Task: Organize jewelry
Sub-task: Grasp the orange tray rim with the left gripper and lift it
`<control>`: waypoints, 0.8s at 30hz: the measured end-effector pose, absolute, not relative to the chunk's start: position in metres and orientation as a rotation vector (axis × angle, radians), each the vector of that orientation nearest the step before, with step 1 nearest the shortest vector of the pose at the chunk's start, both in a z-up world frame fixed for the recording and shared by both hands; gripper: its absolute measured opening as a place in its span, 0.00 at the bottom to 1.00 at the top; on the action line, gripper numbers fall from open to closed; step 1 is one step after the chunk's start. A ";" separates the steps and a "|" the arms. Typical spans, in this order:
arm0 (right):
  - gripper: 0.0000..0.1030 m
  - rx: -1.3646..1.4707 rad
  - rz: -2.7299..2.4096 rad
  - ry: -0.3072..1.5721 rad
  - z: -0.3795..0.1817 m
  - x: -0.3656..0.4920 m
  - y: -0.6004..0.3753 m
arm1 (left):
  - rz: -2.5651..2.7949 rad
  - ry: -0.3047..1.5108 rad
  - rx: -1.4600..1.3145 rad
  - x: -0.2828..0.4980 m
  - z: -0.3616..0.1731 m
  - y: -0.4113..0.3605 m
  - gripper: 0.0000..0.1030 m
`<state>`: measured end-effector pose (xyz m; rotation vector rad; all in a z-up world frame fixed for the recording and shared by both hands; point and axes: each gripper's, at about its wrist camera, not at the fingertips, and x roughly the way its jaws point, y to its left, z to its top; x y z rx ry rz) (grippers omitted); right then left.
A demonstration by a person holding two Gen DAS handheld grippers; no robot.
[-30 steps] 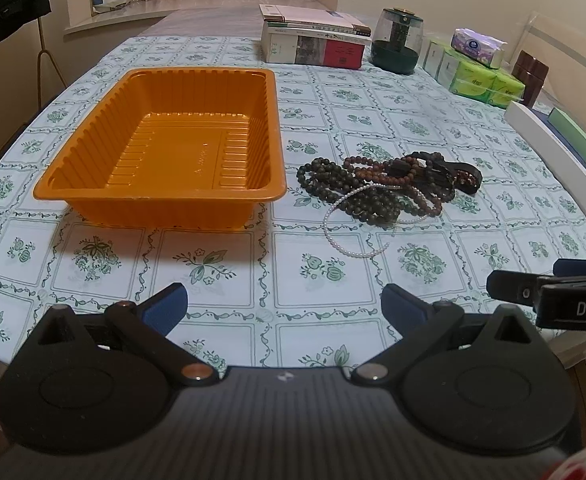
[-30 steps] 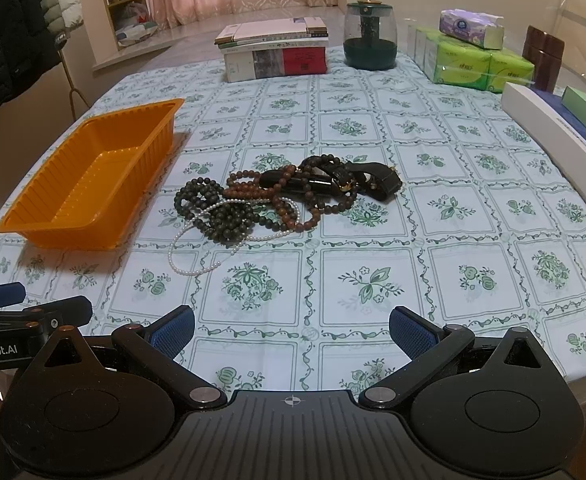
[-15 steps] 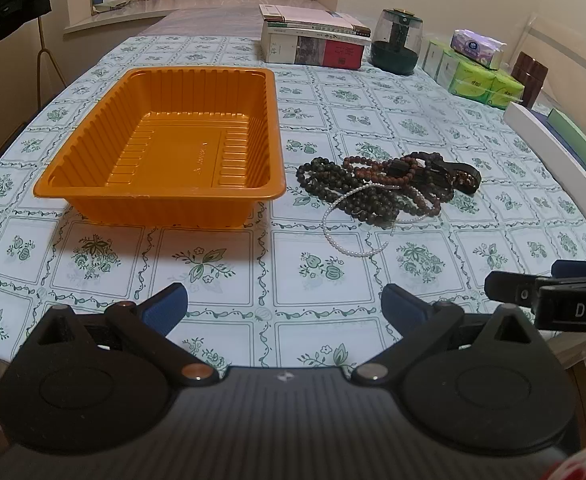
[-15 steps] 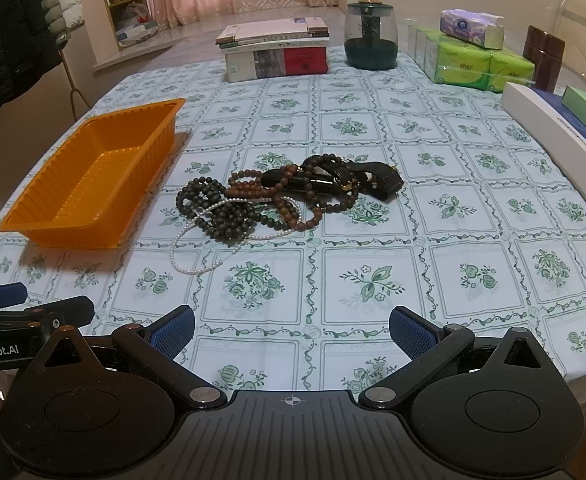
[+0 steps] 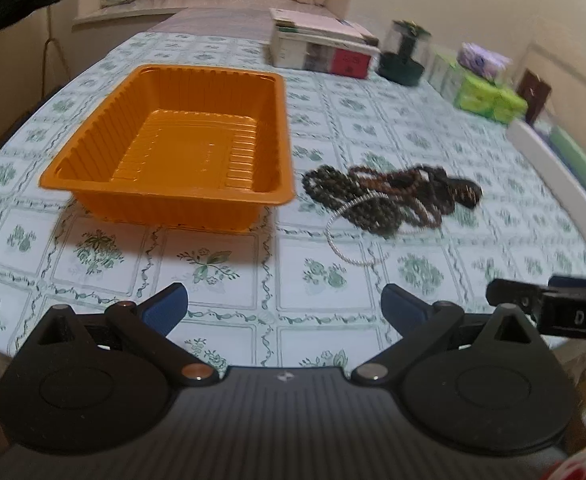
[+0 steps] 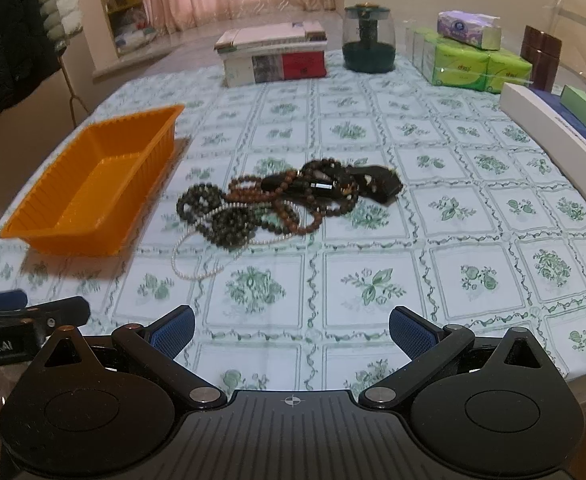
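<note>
Nothing picked up yet, so I judge this the approach step. My left gripper (image 5: pixel 283 304) is spread wide w/ nothing between the pads, hanging over the near edge of the counter (image 6: pixel 373 280). My right gripper (image 6: pixel 291 326) is the same: wide open, empty, low at the near edge.

The jewelry pile (image 6: pixel 289 200) sits mid-counter, a tangle of dark and brown bead strands w/ a thin white bead strand (image 6: pixel 197 268) looping out toward me. Just left of it, apart but near, is the orange tray (image 5: pixel 181 148), empty inside.

Next move prob calls for reaching fwd w/ the right gripper to the pile and closing on one strand only. Strands overlap, so lifting one may drag others. The white loop lies mostly clear of the heap, looks the easiest first pick. Tray is then a short carry left.

Surface: a pale cloth w/ green floral squares. Far end has a stack of books (image 6: pixel 273 56), a dark green jar (image 6: pixel 369 40), green tissue packs (image 6: pixel 473 64). Pink curtains behind, dark jacket hanging at left.
</note>
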<state>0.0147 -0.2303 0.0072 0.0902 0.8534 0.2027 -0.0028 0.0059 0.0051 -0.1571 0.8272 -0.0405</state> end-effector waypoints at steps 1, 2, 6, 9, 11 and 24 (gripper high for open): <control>1.00 0.098 0.201 0.842 0.008 0.014 -0.231 | -0.035 0.820 -0.179 -0.003 0.007 0.011 0.99; 1.00 0.106 0.200 0.829 0.010 0.014 -0.232 | -0.026 0.811 -0.200 -0.003 0.008 0.017 0.99; 1.00 0.129 0.205 0.795 0.015 0.015 -0.232 | 0.027 0.765 -0.279 -0.004 0.017 0.050 0.99; 1.00 0.130 0.228 0.778 0.017 0.017 -0.229 | 0.089 0.720 -0.320 -0.005 0.021 0.080 0.99; 0.99 0.130 0.240 0.766 0.018 0.019 -0.226 | 0.131 0.689 -0.344 -0.003 0.022 0.102 0.98; 0.99 0.109 0.248 0.787 0.009 0.035 -0.209 | 0.175 0.624 -0.493 0.040 -0.018 0.201 0.70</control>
